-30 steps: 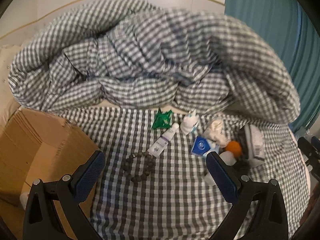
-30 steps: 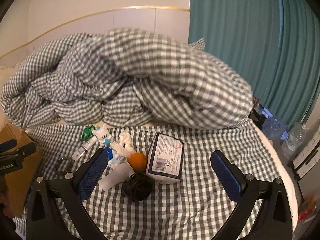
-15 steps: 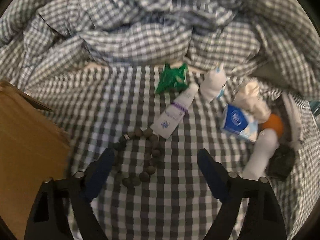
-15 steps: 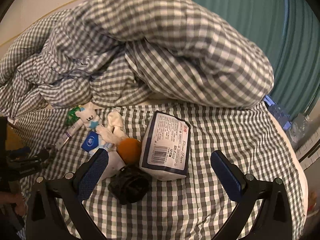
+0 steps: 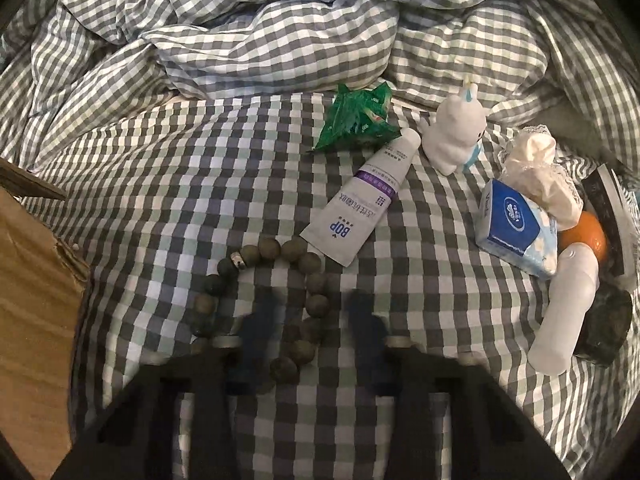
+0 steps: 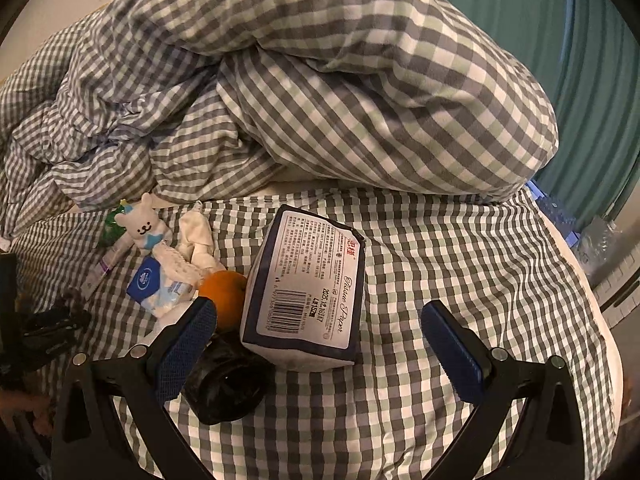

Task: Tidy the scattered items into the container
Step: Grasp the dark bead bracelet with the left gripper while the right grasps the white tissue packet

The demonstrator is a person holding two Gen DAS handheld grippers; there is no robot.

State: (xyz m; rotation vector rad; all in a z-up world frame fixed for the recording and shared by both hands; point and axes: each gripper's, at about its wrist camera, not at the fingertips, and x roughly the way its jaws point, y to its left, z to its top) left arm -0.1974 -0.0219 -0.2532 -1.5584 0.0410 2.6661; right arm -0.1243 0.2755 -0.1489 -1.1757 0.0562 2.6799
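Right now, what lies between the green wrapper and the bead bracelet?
The white tube, running from the green wrapper to the bead bracelet; seen in the left wrist view.

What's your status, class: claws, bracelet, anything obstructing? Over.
Left claw just closing, bead bracelet strand between jaws, not yet pinched. Right claw open, facing tissue pack. Tube lies close beside bracelet.

The bed (image 6: 460,248) lies bare right of the tissue pack (image 6: 308,292), up to the heaped duvet (image 6: 340,92) behind. Left of the pack, jar (image 6: 224,388), orange (image 6: 224,296) and small packet (image 6: 156,284) crowd together. The cardboard box (image 5: 36,320) walls the bed's left edge.
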